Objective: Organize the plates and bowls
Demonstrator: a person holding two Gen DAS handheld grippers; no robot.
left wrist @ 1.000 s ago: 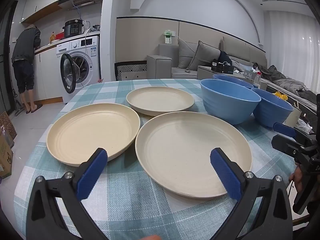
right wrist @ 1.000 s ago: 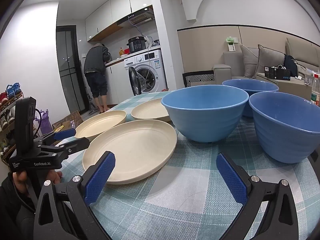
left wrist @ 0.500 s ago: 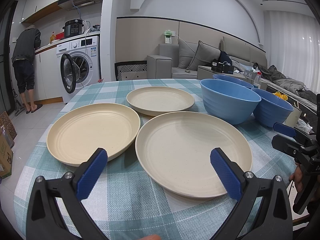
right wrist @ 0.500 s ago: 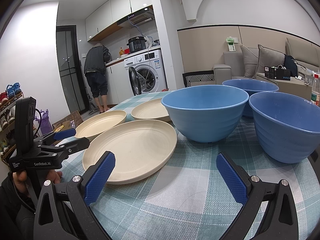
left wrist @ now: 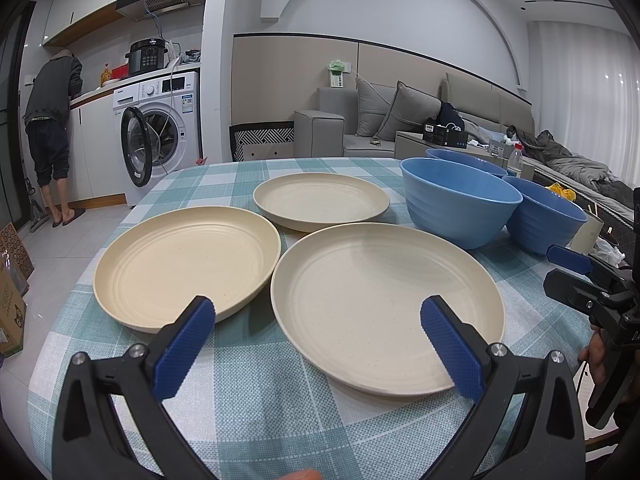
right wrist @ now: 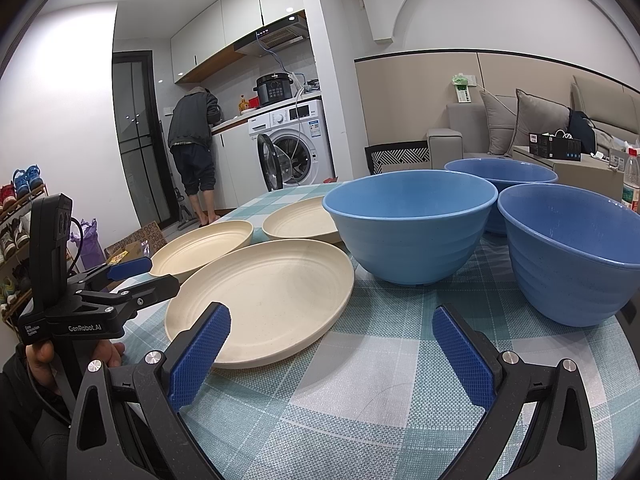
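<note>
Three cream plates lie on the checked tablecloth: a near one (left wrist: 384, 304) (right wrist: 264, 296), a left one (left wrist: 184, 264) (right wrist: 200, 244) and a far one (left wrist: 320, 200) (right wrist: 300, 220). Three blue bowls stand to their right: a middle one (left wrist: 460, 204) (right wrist: 408, 224), a near right one (left wrist: 548, 216) (right wrist: 572, 252) and a far one (left wrist: 464, 160) (right wrist: 500, 176). My left gripper (left wrist: 316, 340) is open and empty, just above the near plate's front edge. My right gripper (right wrist: 332, 352) is open and empty over the cloth, in front of the bowls.
The table edge (left wrist: 36, 380) runs close on the left. Off the table are a washing machine (left wrist: 160, 136), a person at the counter (left wrist: 52, 132), a grey sofa (left wrist: 400, 120) and a plastic bottle (right wrist: 630, 180) behind the bowls.
</note>
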